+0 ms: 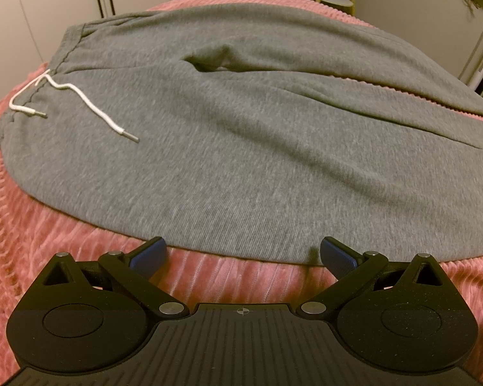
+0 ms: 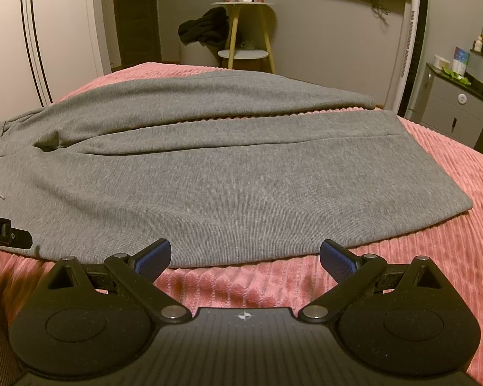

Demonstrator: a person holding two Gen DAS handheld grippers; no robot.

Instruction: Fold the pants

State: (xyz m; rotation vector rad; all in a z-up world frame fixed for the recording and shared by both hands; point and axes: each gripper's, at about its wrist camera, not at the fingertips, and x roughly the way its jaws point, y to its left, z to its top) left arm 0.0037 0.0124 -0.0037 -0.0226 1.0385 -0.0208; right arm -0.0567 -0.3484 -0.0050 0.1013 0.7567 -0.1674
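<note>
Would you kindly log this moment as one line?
pants: flat on bedspread, unfolded | left gripper: open, at near edge, empty | right gripper: open, at near edge, empty

Your pants point(image 2: 228, 173) were heather grey with a fine knit, and their drawstring point(image 1: 77, 96) was white with what looked like silvery tips. The bedspread point(image 2: 450, 257) under them was dusty pink with ribbed stripes. Both your left gripper point(image 1: 241, 254) and right gripper point(image 2: 244, 254) were black with blue textured pads point(image 2: 153, 257).
</note>
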